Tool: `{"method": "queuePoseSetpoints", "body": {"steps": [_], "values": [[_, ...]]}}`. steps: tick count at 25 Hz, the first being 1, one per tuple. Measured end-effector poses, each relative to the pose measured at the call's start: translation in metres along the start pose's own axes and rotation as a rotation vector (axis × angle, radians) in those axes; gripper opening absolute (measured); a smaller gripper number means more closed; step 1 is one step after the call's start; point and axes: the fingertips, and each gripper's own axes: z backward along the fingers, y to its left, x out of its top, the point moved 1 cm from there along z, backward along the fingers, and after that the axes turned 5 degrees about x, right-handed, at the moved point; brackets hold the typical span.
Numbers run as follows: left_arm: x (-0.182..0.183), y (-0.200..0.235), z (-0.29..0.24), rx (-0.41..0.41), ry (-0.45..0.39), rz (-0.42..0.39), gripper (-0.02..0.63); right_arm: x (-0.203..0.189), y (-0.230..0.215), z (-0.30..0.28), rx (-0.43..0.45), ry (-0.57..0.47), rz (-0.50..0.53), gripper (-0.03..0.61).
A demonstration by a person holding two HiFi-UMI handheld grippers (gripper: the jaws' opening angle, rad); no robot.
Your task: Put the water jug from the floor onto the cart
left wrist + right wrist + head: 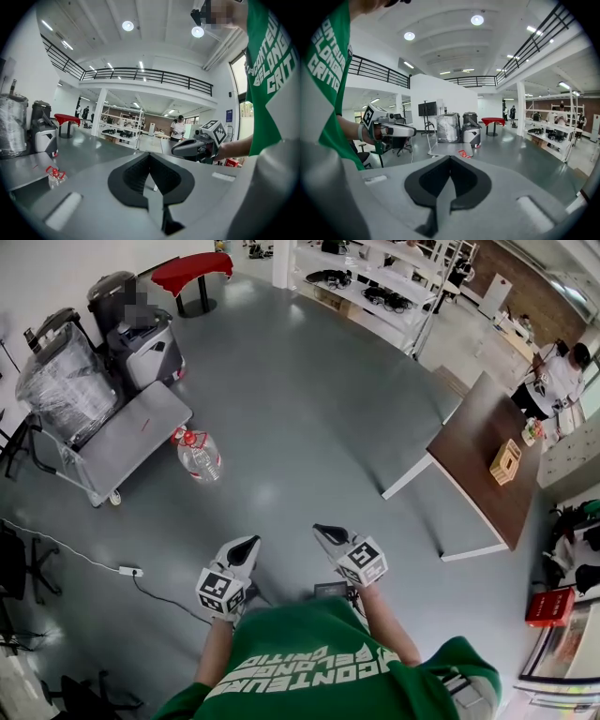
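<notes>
You are at the approach step, with nothing picked up yet. The clear plastic water jug (199, 455) with the red cap and handle stands on the grey floor (309, 418), far and to your left, just beside the near right edge of the low grey flatbed cart (141, 427).

Your left gripper (249, 544) and right gripper (325, 532) are held level in front of you, well apart from the jug. Each has its fingers pressed together on nothing.

Next, I judge you need to close the gap toward the far left, spread the fingers, and take the jug at its red handle or neck. If it is full it may call for both grippers. The cart's deck is bare on the side nearest the jug, while the plastic-wrapped bundle (66, 381) fills the far left end.
</notes>
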Motion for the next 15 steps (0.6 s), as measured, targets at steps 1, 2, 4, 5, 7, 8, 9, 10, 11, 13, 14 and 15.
{"method": "queuePoseSetpoints", "body": {"steps": [1, 2, 4, 5, 7, 8, 9, 10, 11, 13, 14, 15], "values": [[-0.001, 0.002, 0.002, 0.001, 0.001, 0.002, 0.008, 0.000, 0.002, -0.003, 0.004, 0.001, 0.000, -0.011], [-0.001, 0.005, 0.004, 0.003, 0.002, 0.004, 0.008, 0.000, 0.005, -0.008, 0.009, 0.003, 0.000, -0.011], [-0.002, 0.012, 0.009, 0.009, 0.004, 0.008, 0.008, 0.003, 0.009, -0.018, 0.021, 0.004, 0.002, -0.011], [-0.003, 0.016, 0.012, 0.013, 0.006, 0.010, 0.008, 0.004, 0.012, -0.023, 0.026, 0.003, 0.003, -0.011], [-0.004, 0.024, 0.018, 0.022, 0.010, 0.014, 0.008, 0.008, 0.017, -0.033, 0.035, 0.000, 0.006, -0.011], [-0.005, 0.028, 0.022, 0.026, 0.010, 0.015, 0.008, 0.010, 0.019, -0.038, 0.038, -0.001, 0.009, -0.011], [-0.005, 0.031, 0.025, 0.030, 0.009, 0.017, 0.008, 0.012, 0.022, -0.042, 0.041, -0.003, 0.012, -0.011], [-0.005, 0.034, 0.027, 0.032, 0.008, 0.017, 0.008, 0.014, 0.023, -0.046, 0.042, -0.005, 0.016, -0.011], [-0.004, 0.037, 0.029, 0.034, 0.008, 0.018, 0.008, 0.015, 0.024, -0.050, 0.043, -0.005, 0.019, -0.011], [-0.005, 0.043, 0.032, 0.037, 0.008, 0.020, 0.008, 0.017, 0.024, -0.057, 0.036, -0.004, 0.022, -0.011], [-0.005, 0.046, 0.034, 0.038, 0.008, 0.022, 0.008, 0.019, 0.025, -0.061, 0.032, -0.005, 0.021, -0.011], [-0.005, 0.050, 0.036, 0.039, 0.006, 0.023, 0.008, 0.020, 0.025, -0.064, 0.030, -0.007, 0.019, -0.011]]}}
